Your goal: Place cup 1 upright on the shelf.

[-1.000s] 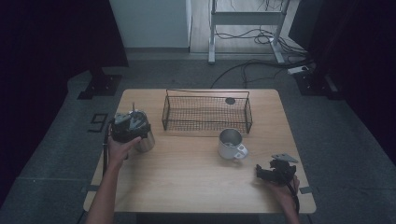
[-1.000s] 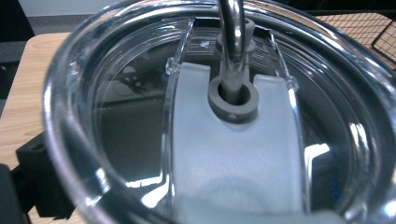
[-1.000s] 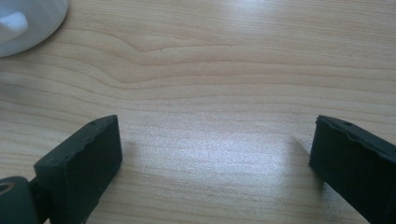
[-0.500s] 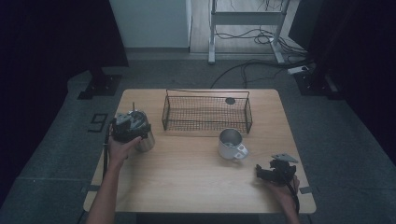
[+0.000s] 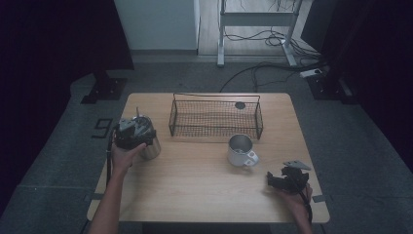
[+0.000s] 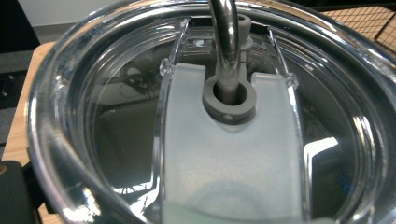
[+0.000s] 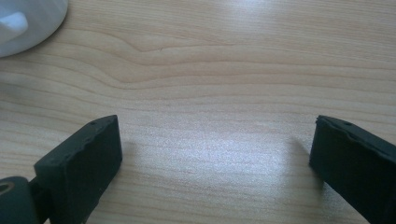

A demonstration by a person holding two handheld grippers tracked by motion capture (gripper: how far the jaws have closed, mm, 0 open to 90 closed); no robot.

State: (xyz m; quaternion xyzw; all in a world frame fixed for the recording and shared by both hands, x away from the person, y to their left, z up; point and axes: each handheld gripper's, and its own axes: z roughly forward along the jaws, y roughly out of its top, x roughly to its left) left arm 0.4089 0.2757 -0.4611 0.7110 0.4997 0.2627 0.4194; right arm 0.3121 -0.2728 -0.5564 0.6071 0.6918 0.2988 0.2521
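Tumbler [image 5: 146, 144] stands upright, straw [image 6: 225, 37] rising, under left claw [image 5: 132, 130].

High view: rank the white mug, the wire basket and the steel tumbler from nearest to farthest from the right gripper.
From the right gripper:
1. White mug, just up-left of it, mid-table.
2. Wire basket, behind the mug, toward the far edge.
3. Steel tumbler, across at the left edge, under the left gripper.

The high view looks down from far above on the whole counter [image 5: 195, 190]. The left gripper view sits very close over a clear lid [image 6: 224, 154]. The right gripper view looks low and near along the counter, sharing the white mug [image 7: 25, 21] with the high view.
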